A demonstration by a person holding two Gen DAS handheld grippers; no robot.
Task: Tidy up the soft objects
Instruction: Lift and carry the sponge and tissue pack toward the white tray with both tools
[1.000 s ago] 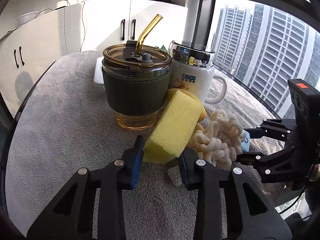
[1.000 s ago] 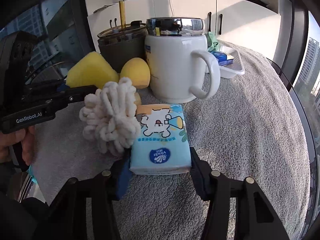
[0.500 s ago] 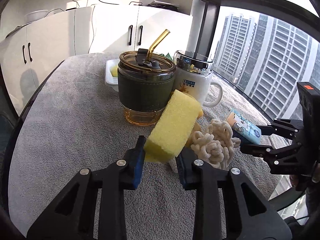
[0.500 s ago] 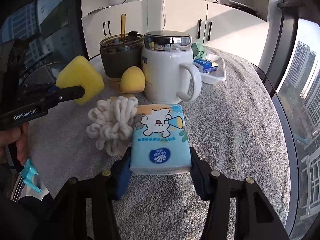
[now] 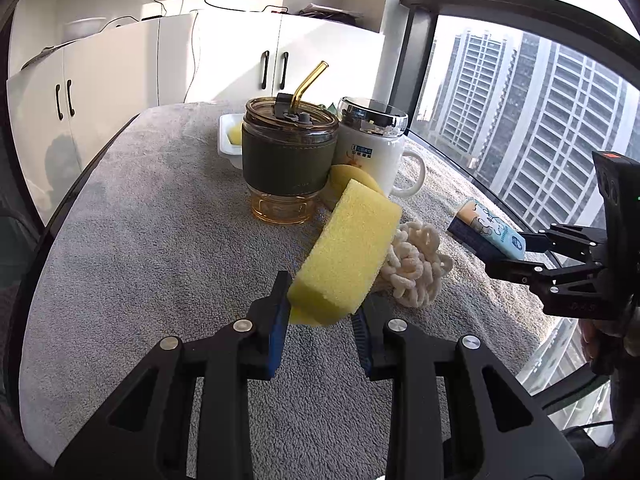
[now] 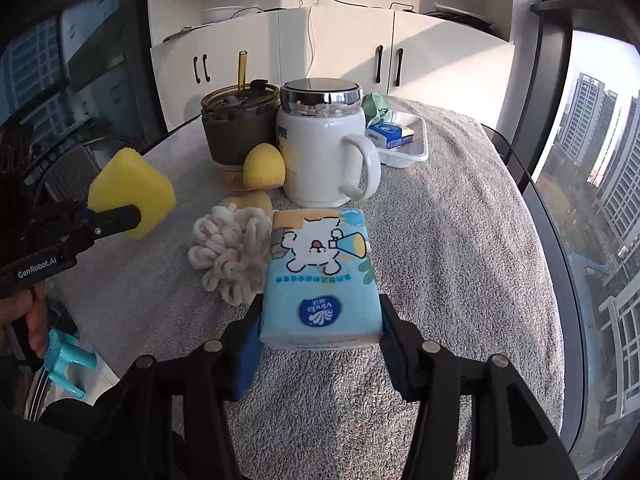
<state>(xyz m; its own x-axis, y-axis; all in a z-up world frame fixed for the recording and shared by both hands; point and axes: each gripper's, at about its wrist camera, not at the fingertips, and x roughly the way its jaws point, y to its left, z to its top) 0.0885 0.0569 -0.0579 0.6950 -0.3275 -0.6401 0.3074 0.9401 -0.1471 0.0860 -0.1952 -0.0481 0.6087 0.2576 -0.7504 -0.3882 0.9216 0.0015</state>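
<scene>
A bright room with white cabinets and a tall window onto apartment towers; in front, a desk point(image 5: 132, 240) covered in grey towelling. Seen from the right wrist view and read left to right: at nine o'clock the left tool point(image 6: 120, 216) is clenched on a yellow sponge point(image 6: 132, 184), lifted clear of the towelling, its long axis pointing up and away from the tool. Toward the centre lies a cream knotted yarn ball point(image 6: 228, 252), resting on the desk, with a yellow egg-shaped sponge point(image 6: 264, 166) behind it at eleven o'clock. Behind that stand an amber tumbler point(image 6: 240, 124) with a straw and a white mug point(image 6: 320, 148). At six o'clock the right tool point(image 6: 320, 332) grips a blue tissue pack point(image 6: 320, 272) by its sides, long axis running straight ahead toward twelve. At one o'clock, behind the mug, sits a white tray point(image 6: 416, 148) already holding another tissue pack. Both tools are loaded, and the tray lies ahead and slightly right of the right tool, so the right hand appears nearer to it.
</scene>
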